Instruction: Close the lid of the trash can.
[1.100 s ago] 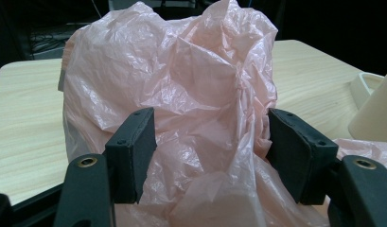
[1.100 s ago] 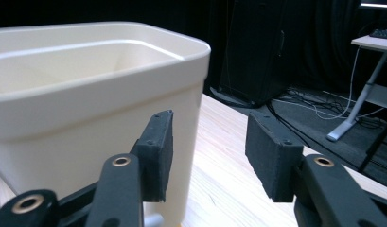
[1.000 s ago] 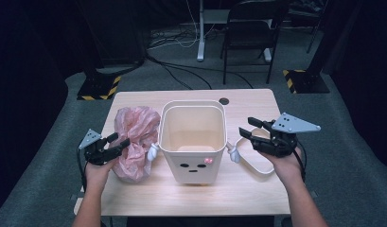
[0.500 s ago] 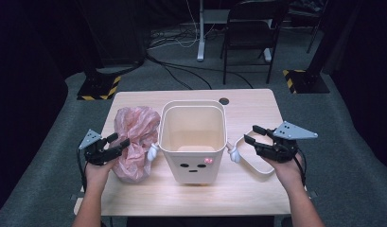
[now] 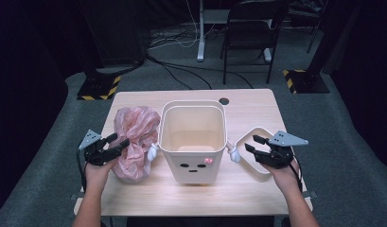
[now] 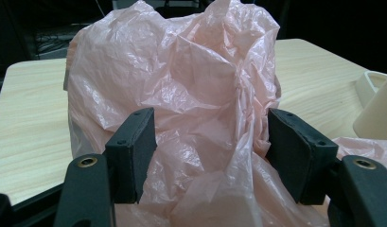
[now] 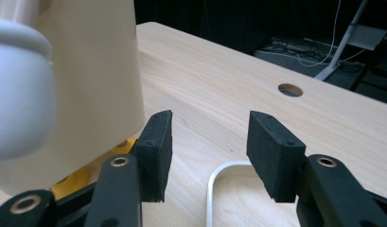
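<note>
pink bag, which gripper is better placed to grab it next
Left. The left gripper already has its open jaws on either side of the pink bag; the right gripper is beyond the bin, over the white lid.

Left gripper (image 5: 116,143) held low at left of the cream plastic bin (image 5: 193,142), jaws parted wide with crumpled pink plastic bag (image 6: 191,109) between the pads, contact not certain. Right gripper (image 5: 251,144) low at right of the bin, jaws apart and pointing toward it, nothing gripped. Both forearms extended forward.
</note>
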The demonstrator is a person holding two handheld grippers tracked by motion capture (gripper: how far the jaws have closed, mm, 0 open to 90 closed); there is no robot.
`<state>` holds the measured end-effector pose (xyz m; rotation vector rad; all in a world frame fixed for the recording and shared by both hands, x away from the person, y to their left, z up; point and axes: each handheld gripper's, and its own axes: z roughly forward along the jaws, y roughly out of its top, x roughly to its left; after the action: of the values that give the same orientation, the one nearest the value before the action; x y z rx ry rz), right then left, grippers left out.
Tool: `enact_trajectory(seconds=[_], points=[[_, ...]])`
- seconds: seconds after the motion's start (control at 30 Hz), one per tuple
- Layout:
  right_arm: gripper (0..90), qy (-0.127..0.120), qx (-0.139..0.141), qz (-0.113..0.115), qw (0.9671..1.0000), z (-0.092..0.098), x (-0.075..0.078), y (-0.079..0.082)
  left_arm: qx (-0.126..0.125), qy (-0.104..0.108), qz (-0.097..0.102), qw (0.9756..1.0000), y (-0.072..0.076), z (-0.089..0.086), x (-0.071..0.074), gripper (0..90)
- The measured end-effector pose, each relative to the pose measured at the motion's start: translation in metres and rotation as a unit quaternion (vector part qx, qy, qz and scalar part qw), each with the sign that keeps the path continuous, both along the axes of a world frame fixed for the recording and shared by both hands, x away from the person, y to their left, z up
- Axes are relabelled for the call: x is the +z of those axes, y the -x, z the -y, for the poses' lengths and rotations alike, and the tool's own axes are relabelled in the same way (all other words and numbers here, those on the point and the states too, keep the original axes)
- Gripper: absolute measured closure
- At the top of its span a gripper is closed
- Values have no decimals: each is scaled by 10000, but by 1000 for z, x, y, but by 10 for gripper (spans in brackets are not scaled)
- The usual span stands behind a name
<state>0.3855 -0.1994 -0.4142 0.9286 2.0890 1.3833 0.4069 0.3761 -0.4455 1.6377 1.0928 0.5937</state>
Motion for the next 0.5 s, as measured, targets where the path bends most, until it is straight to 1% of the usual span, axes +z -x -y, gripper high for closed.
enact_trajectory(seconds=[0.2, 0.33, 0.37, 0.5], points=[[495, 19, -13, -77, 10000, 1, -9, -1, 2, 3, 8, 10000, 0, 0, 0, 348], [496, 138, -35, -81, 9999, 4, -20, -3, 8, 5, 12, 10000, 1, -1, 0, 348], [496, 136, -18, -90, 9999, 5, -24, -4, 11, 9, 16, 10000, 1, -1, 0, 348], [496, 162, -31, -250, 9996, 9, -36, -8, 22, 5, 15, 10000, 1, -3, 0, 348]])
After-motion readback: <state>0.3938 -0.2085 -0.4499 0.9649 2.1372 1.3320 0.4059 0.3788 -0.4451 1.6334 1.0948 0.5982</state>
